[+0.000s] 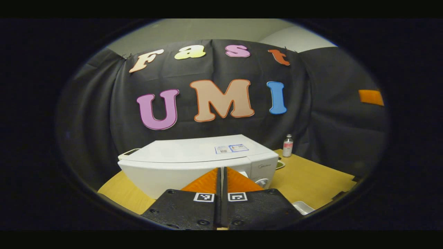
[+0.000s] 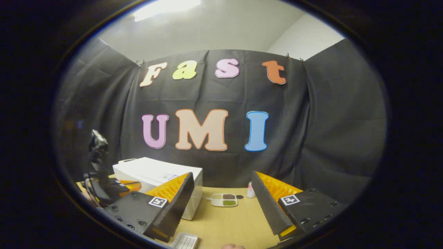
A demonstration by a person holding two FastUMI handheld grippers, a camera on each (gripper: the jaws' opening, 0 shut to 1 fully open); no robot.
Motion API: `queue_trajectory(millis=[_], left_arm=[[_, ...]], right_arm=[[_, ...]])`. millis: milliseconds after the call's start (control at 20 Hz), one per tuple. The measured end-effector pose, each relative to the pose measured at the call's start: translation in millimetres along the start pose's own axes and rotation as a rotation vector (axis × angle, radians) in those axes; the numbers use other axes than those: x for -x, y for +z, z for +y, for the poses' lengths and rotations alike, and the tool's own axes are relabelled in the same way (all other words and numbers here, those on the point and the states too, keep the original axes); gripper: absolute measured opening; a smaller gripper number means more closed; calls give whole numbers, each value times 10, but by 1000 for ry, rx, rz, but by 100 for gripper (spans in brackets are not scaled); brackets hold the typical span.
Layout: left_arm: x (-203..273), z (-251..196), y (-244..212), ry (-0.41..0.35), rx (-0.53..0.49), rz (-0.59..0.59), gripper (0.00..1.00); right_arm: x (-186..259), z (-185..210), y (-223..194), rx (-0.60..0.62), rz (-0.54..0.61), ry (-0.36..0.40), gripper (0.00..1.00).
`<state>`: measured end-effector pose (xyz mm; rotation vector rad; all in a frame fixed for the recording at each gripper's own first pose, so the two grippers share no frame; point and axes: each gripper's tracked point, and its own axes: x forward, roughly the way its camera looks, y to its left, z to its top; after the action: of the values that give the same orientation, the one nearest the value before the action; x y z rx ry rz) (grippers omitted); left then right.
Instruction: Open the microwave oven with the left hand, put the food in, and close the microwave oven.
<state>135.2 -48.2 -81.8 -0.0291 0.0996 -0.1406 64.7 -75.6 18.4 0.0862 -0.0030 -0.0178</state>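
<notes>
Wooden tabletop (image 2: 228,221) runs pale and bare between my right gripper (image 2: 221,197) fingers, which stand wide apart with nothing between them. At the very near edge I see a small white ridged tray (image 2: 185,241), just by the left finger. Farther on, a white divided dish of food (image 2: 224,200) with dark, green and pale portions lies flat on the open wood, with free room around it; a small bottle (image 2: 250,190) stands just beyond it to the right, close to the cloth wall. The white microwave oven (image 2: 155,173) sits at the left of that view, its door shut, its front corner beside my left finger. In the left gripper view my left gripper (image 1: 221,173) has its fingers pressed together, gripping nothing, pointing at the oven's front face (image 1: 173,173). I can see a grey brand word by the control panel and two stickers on the oven's top, all too small for me to read. A knob (image 1: 262,182) shows low on the panel. To the right the table stays open up to the bottle (image 1: 287,145) by the wall.
</notes>
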Motion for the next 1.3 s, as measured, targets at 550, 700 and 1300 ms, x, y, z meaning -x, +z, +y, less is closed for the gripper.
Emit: queue_trajectory(millis=[550,700,1300], left_arm=[[976,375,788,21,-19,-99,0],[1093,461,906,31,-33,-115,0],[1341,536,1085,84,-10,-176,97]], right_arm=[[-13,414,-36,-66,26,30,97],[-29,511,20,-63,16,32,96],[-50,644,17,-45,13,28,97]])
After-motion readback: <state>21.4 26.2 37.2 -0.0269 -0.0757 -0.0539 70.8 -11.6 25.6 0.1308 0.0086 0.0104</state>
